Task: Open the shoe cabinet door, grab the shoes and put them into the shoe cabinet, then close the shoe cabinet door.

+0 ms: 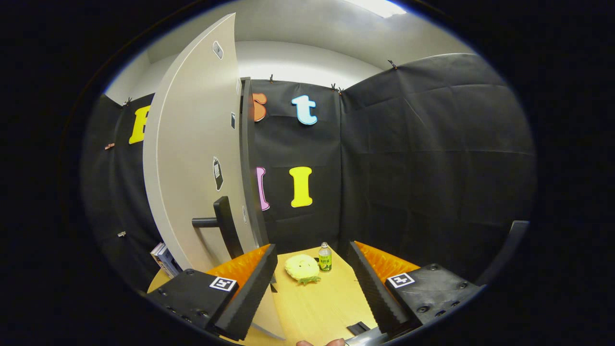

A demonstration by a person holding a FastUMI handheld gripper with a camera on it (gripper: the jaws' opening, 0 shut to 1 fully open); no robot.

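- Standing upright just left of the fingers, the cabinet door (197,158) is swung open, with its long axis vertical and its thin free edge turned toward the camera.
- A dark bar handle (226,226) juts from the door's face low down, just above the left finger (250,288).
- The gripper (314,288) is released: its 2 fingers are spread wide and nothing sits between them but bare table.
- The left finger lies close against the door's lower edge; whether they touch I cannot tell.
- The wooden table (317,307) offers open room between the fingers and ahead of them.
- Beyond the fingers, near the table's far edge, lies a yellow plush (301,268).
- Just to its right stands 1 small bottle (325,257), upright; the 2 look nearly touching.
- A small dark piece (358,328) lies on the table beside the right finger's base.
- Some books (165,259) lean behind the door's lower left.
- Black cloth walls close the booth beyond the table.
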